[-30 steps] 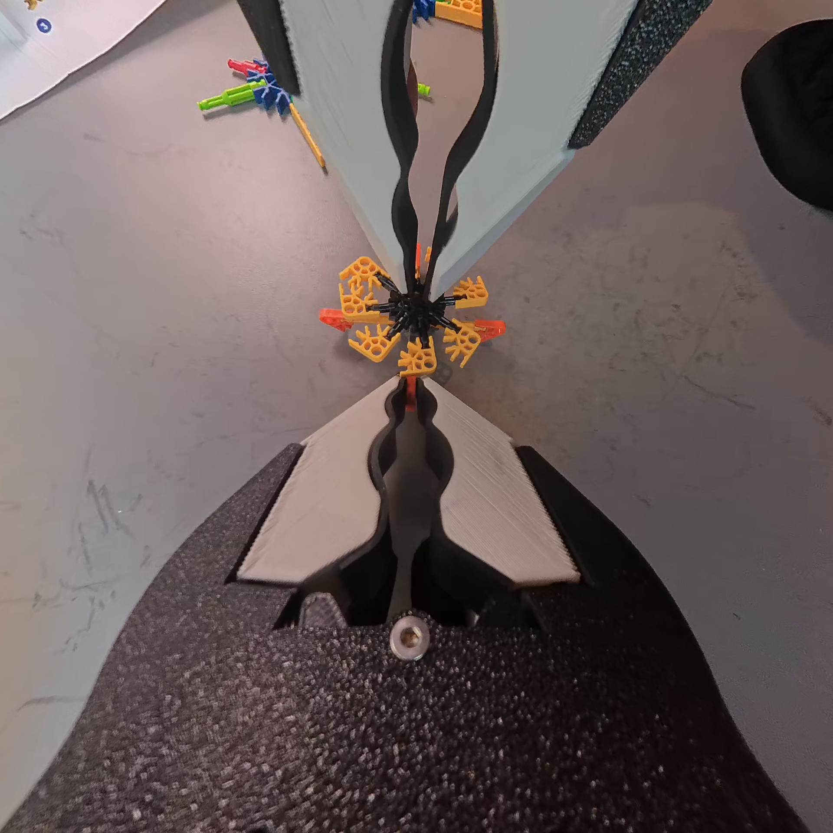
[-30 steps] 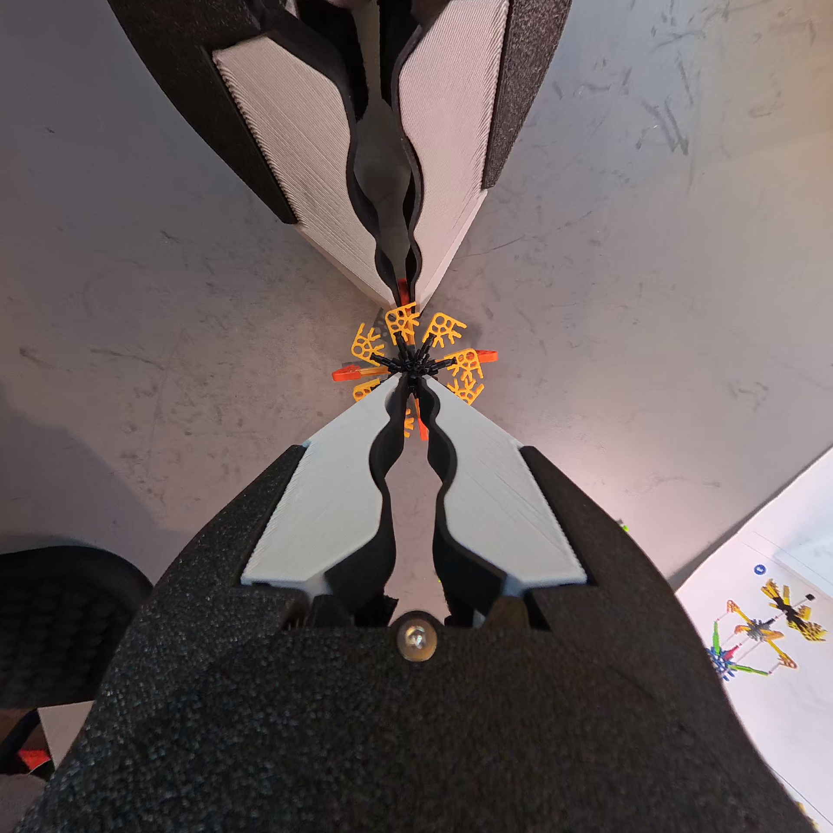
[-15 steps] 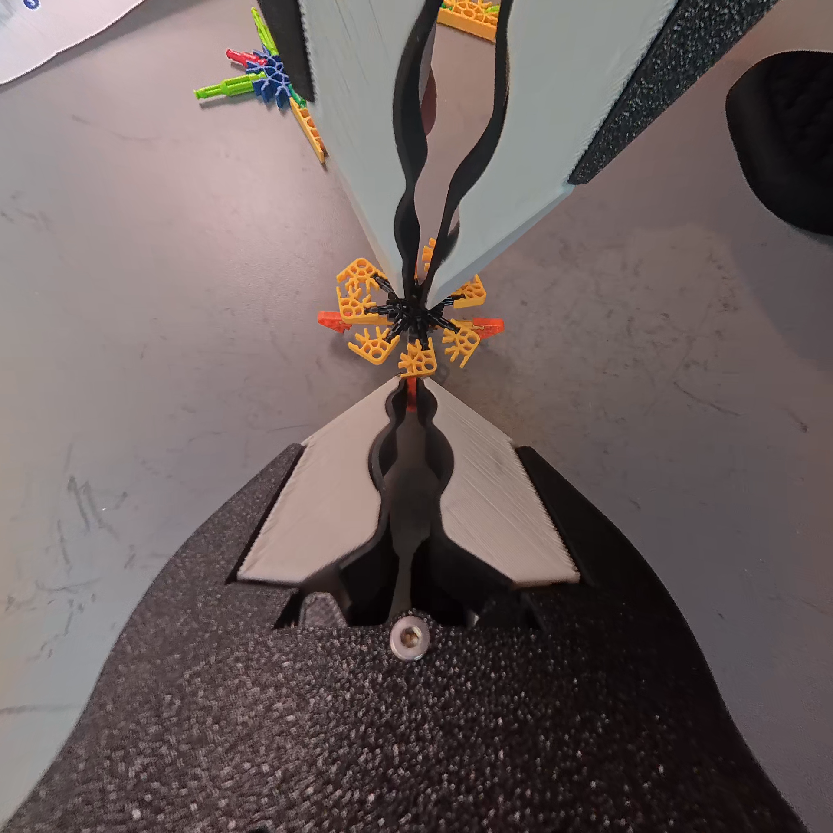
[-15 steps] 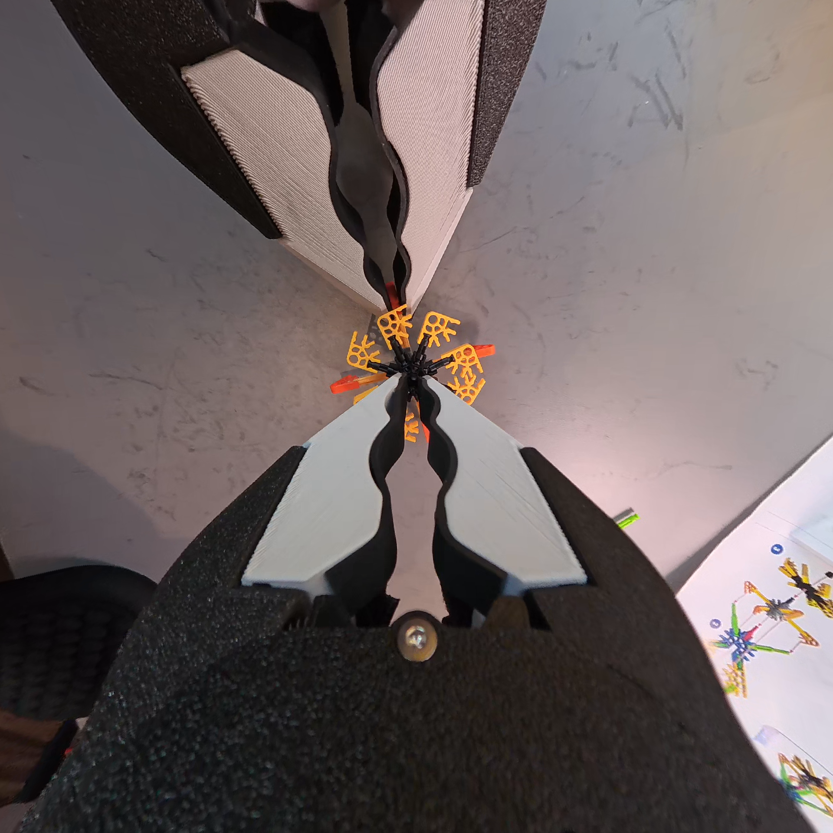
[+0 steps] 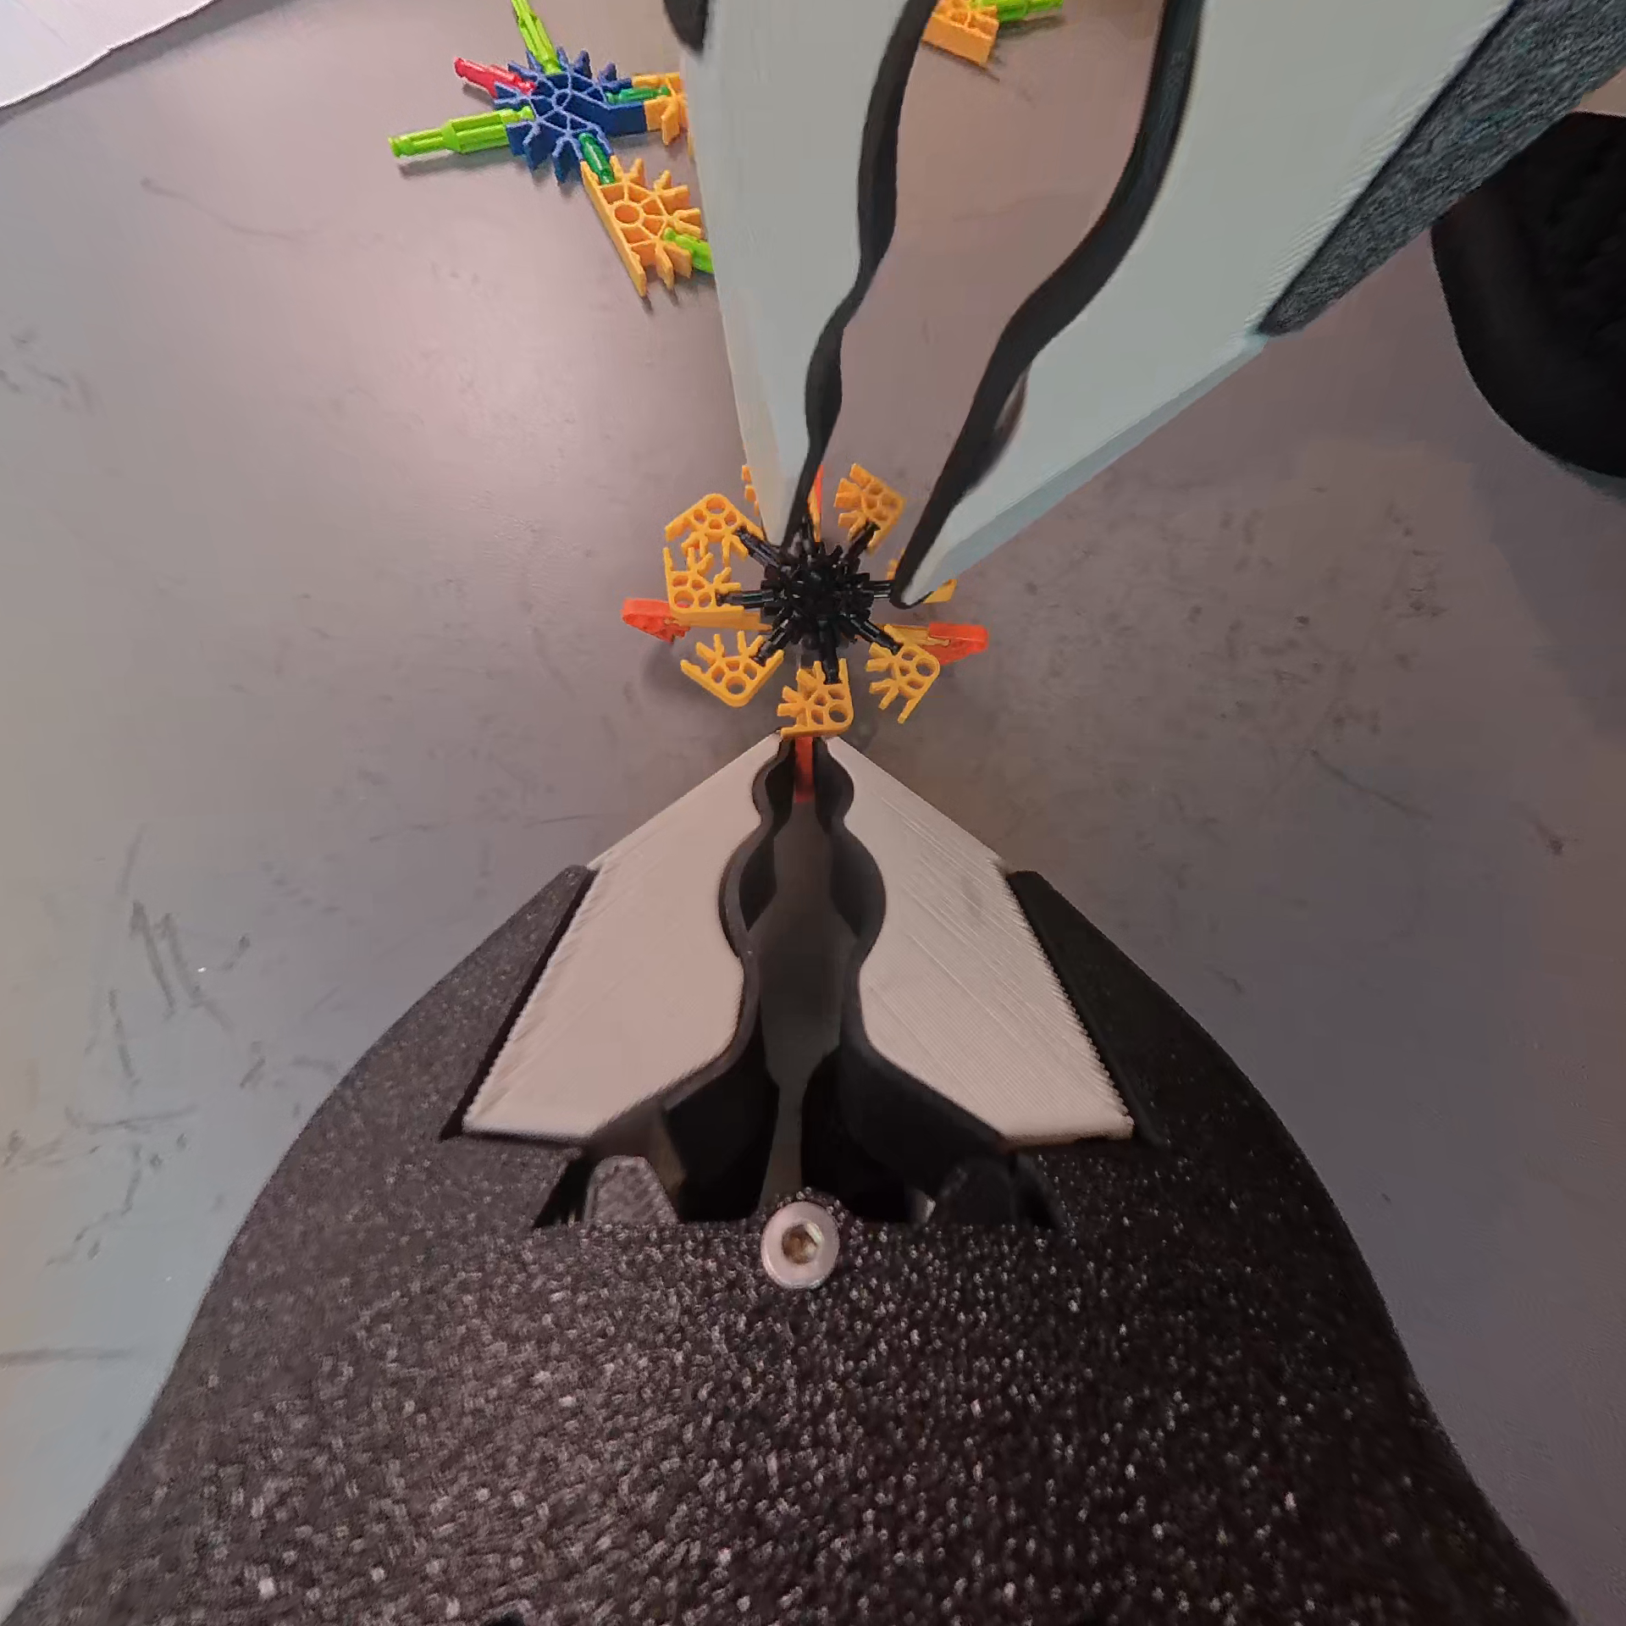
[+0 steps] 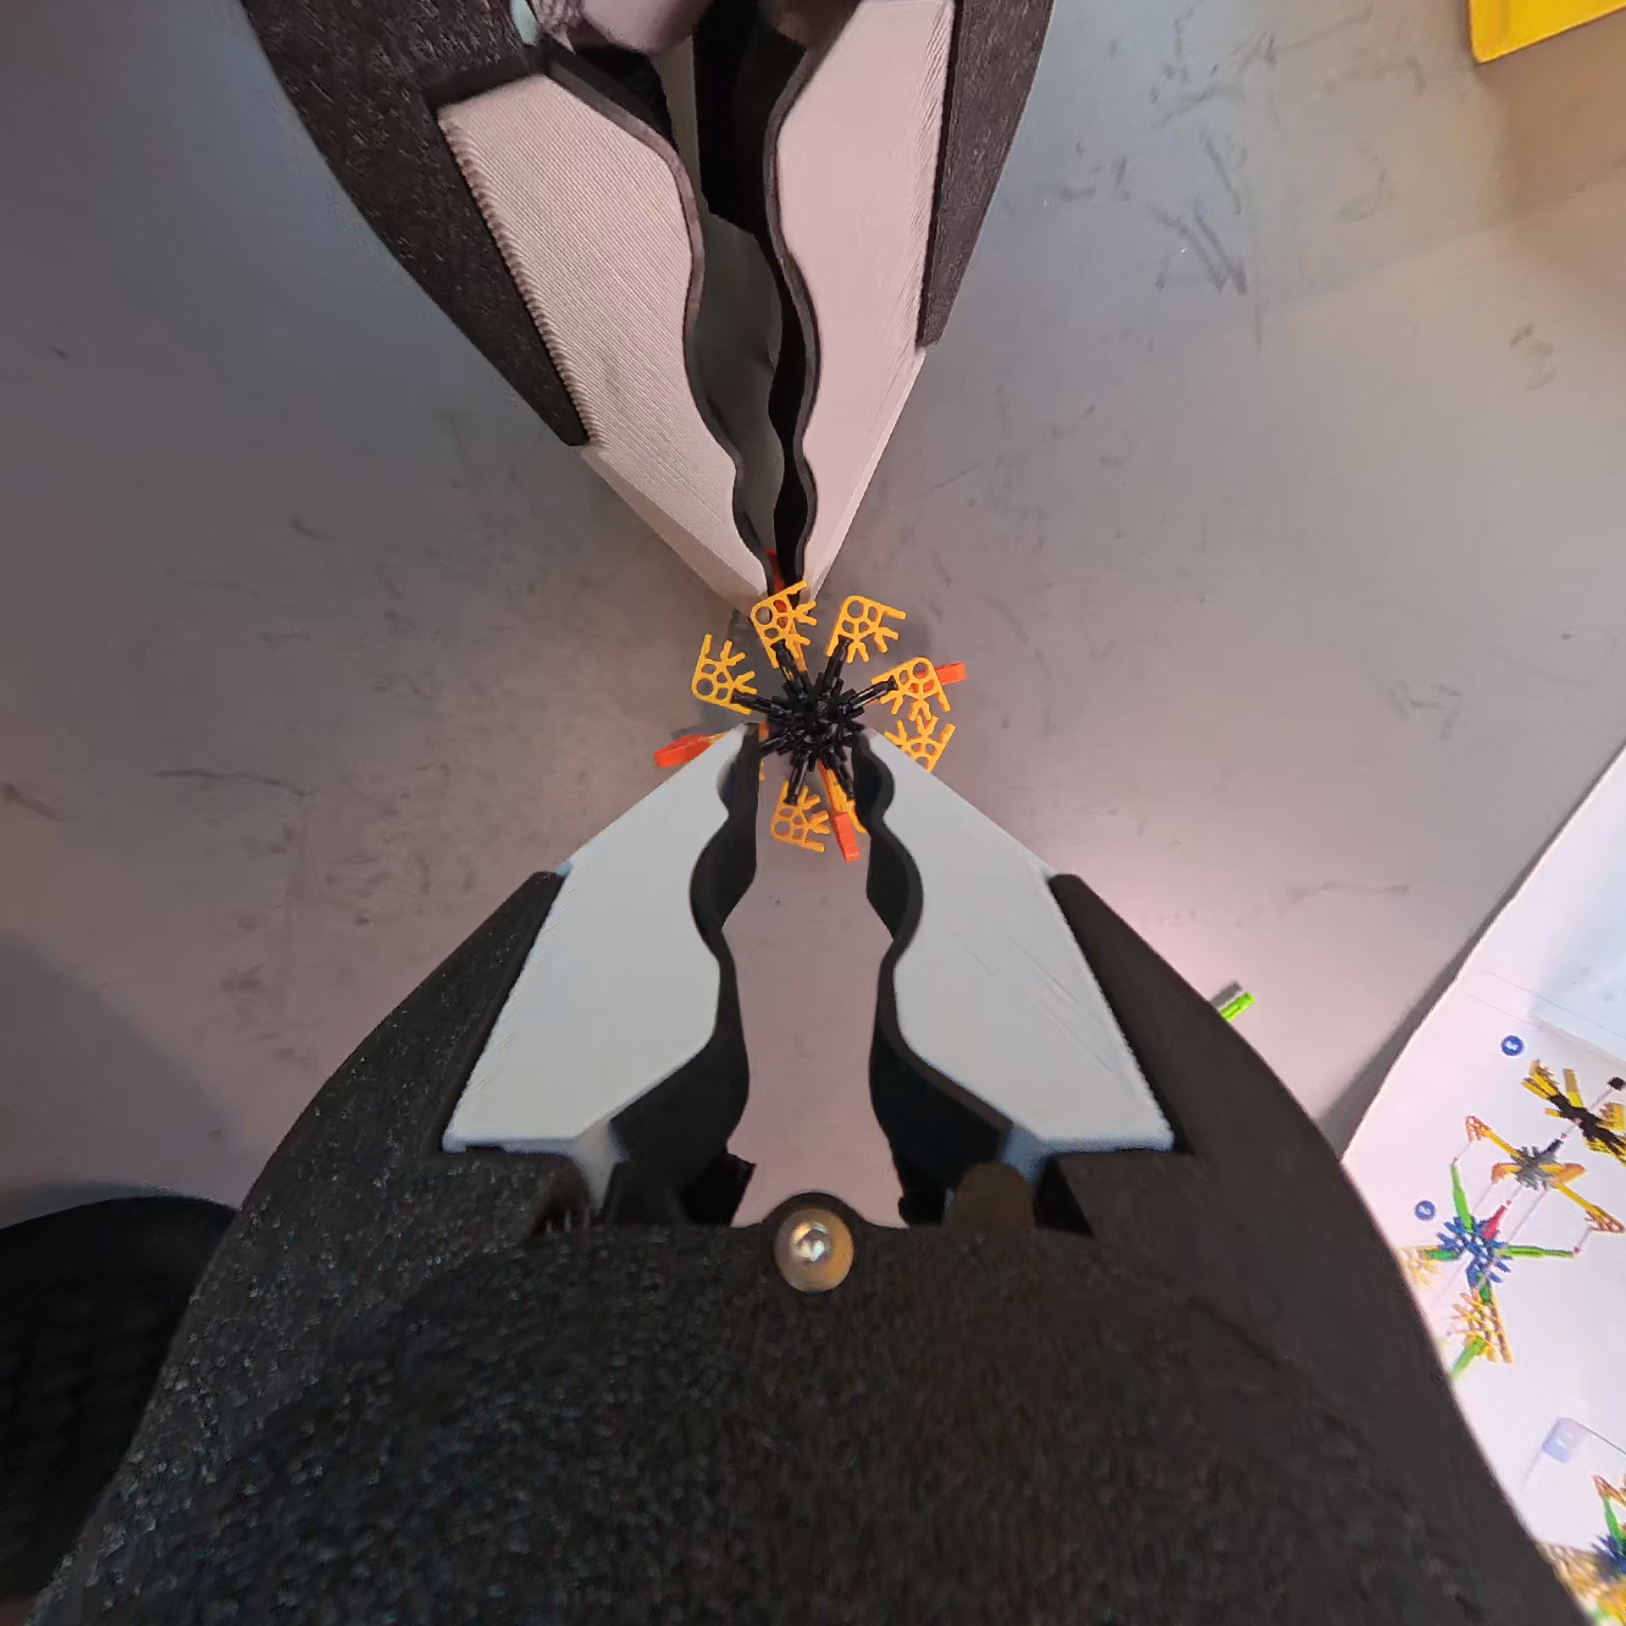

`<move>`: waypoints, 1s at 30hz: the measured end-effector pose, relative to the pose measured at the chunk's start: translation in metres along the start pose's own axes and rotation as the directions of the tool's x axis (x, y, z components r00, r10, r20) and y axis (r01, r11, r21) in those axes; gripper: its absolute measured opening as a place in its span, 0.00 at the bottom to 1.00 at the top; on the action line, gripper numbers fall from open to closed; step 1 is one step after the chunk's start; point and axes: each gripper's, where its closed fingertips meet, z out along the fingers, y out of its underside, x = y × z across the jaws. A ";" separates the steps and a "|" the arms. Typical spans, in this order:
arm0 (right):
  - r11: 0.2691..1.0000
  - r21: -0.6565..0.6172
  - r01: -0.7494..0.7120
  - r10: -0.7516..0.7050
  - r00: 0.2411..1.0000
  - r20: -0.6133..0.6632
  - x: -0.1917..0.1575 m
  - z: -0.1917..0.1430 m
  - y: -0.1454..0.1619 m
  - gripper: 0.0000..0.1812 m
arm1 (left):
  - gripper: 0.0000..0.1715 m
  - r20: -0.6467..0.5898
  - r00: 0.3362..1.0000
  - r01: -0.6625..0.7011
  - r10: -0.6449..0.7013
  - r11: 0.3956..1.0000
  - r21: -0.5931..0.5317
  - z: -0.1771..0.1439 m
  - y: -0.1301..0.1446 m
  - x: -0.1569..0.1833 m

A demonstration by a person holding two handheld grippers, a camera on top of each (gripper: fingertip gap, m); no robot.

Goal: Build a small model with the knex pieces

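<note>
Left gripper (image 5: pixel 802 748) at 6 o'clock, jaws clamped on an orange rod of the black-hubbed yellow wheel (image 5: pixel 814 603) above the desk (image 5: pixel 308 528). Right gripper (image 6: pixel 805 748) opposite at 12 o'clock, jaws parted, straddling the hub.

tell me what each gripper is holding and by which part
The left gripper pinches the star-shaped toy piece by one orange rod tip at its rim. The right gripper is open around the black hub, gripping nothing.

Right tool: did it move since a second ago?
Yes. The right tool opened: its tips, pinched together before, now sit apart on either side of the black hub of the yellow spoked toy.
</note>
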 end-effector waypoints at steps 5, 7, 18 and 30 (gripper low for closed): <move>0.999 0.045 -0.010 0.012 1.000 -0.029 0.006 -0.012 -0.005 0.00 | 0.02 0.003 1.000 -0.009 0.009 1.000 -0.006 0.000 0.000 0.001; 0.999 0.049 -0.024 0.025 1.000 -0.009 0.005 -0.009 -0.006 0.00 | 0.02 0.003 1.000 -0.013 0.013 1.000 -0.008 0.000 0.001 0.002; 0.996 -0.003 -0.093 0.093 0.994 0.055 0.001 0.000 -0.003 0.00 | 0.02 -0.006 1.000 -0.008 0.008 1.000 -0.007 0.000 0.001 0.002; 0.990 0.094 -0.104 0.101 0.994 0.034 0.003 -0.007 -0.005 0.01 | 0.02 -0.016 1.000 0.003 -0.003 1.000 -0.005 0.000 0.002 0.001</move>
